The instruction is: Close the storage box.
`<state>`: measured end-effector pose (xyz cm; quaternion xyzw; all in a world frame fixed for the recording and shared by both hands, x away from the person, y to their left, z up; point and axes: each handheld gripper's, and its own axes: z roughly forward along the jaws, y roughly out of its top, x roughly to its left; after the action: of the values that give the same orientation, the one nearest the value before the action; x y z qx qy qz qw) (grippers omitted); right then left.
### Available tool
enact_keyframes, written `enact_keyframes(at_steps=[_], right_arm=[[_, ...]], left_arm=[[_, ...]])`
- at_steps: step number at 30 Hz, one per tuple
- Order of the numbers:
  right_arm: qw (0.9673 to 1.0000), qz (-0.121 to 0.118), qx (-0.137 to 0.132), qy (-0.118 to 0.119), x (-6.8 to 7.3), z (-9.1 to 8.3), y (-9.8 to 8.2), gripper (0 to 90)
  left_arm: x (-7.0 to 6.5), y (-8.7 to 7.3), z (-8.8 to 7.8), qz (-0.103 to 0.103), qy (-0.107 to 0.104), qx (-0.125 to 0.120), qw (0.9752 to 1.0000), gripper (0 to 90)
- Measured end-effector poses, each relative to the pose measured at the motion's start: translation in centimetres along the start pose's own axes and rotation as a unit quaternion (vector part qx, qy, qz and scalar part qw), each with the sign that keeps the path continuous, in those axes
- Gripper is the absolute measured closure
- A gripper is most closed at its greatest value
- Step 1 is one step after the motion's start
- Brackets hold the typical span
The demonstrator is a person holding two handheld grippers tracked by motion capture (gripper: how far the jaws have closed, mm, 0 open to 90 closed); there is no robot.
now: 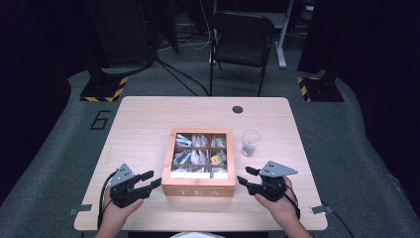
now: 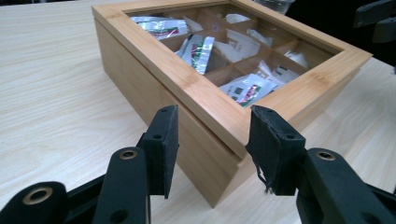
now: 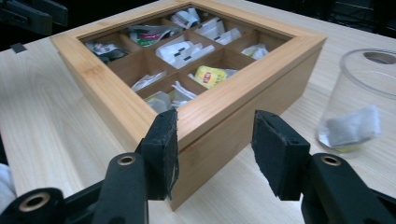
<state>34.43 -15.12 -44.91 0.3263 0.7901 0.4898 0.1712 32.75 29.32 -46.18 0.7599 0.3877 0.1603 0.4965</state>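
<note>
A closed wooden tea box [image 1: 198, 190] with a glass lid sits mid-table, and tea bags lie in its compartments. My left gripper [image 1: 151, 179] rests at the box's front left corner. Its jaws stand open around that corner of the box [image 2: 140, 79], and the pads do not press on it. My right gripper [image 1: 244, 175] is at the front right corner, open as well, with the corner of the box [image 3: 261, 98] between its jaws. A yellow tea bag [image 3: 212, 74] lies in a near compartment. In each gripper view the other gripper shows behind the box.
A clear plastic cup [image 1: 250, 142] with a tea bag [image 3: 355, 127] in it stands just right of the box. A dark round grommet [image 1: 237, 109] sits near the table's far edge. A black chair [image 1: 242, 37] stands beyond the table.
</note>
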Motion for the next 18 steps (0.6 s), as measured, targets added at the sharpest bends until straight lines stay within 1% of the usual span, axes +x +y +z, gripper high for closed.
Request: enact_keyframes(at_steps=[2, 3, 4, 5, 6, 7, 9, 11, 12, 15, 16, 18], right_arm=[[1.0000, 0.004, 0.000, -0.004, -0.3, -0.1, 0.0, 50.0], [1.0000, 0.002, 0.000, -0.007, -0.5, -0.1, 0.0, 49.8], [0.9999, 0.005, 0.002, -0.012, -0.8, -0.1, 0.0, 49.8], [0.9999, 0.005, 0.002, -0.014, -1.0, -0.1, 0.0, 49.8], [0.9999, 0.003, 0.004, -0.016, -1.2, -0.1, -0.1, 49.7], [0.9997, 0.007, 0.004, -0.021, -1.3, 0.0, -0.1, 49.5], [0.9996, 0.007, 0.005, -0.026, -1.7, 0.0, -0.2, 48.9], [0.9995, 0.005, 0.009, -0.031, -2.0, 0.0, -0.3, 48.6], [0.9993, 0.009, 0.009, -0.035, -2.1, 0.0, -0.3, 48.2], [0.9990, 0.006, 0.012, -0.042, -2.5, 0.1, -0.5, 48.0], [0.9990, 0.006, 0.013, -0.043, -2.7, 0.1, -0.6, 48.0], [0.9988, 0.006, 0.014, -0.046, -2.9, 0.2, -0.7, 48.0]], left_arm=[[0.3, 0.2, 0.1, 0.002, 0.002, 0.004, 1.0000, 52.6], [0.5, 0.3, 0.3, -0.005, 0.005, 0.000, 1.0000, 52.5], [0.7, 0.4, 0.4, -0.005, 0.009, -0.005, 0.9999, 52.4], [0.9, 0.5, 0.4, -0.006, 0.010, -0.001, 0.9999, 52.2], [1.1, 0.6, 0.5, -0.004, 0.014, -0.001, 0.9999, 52.0], [1.2, 0.7, 0.6, -0.008, 0.014, 0.000, 0.9999, 51.8], [1.7, 0.9, 0.8, -0.005, 0.020, -0.001, 0.9998, 51.7], [2.0, 1.0, 1.0, -0.010, 0.023, -0.003, 0.9997, 51.2], [2.2, 1.1, 1.1, -0.007, 0.024, -0.001, 0.9997, 50.8], [2.6, 1.2, 1.5, -0.010, 0.031, -0.003, 0.9995, 50.0], [2.7, 1.2, 1.6, -0.008, 0.032, 0.000, 0.9995, 49.9], [2.9, 1.0, 1.8, -0.013, 0.034, -0.002, 0.9993, 49.4]])
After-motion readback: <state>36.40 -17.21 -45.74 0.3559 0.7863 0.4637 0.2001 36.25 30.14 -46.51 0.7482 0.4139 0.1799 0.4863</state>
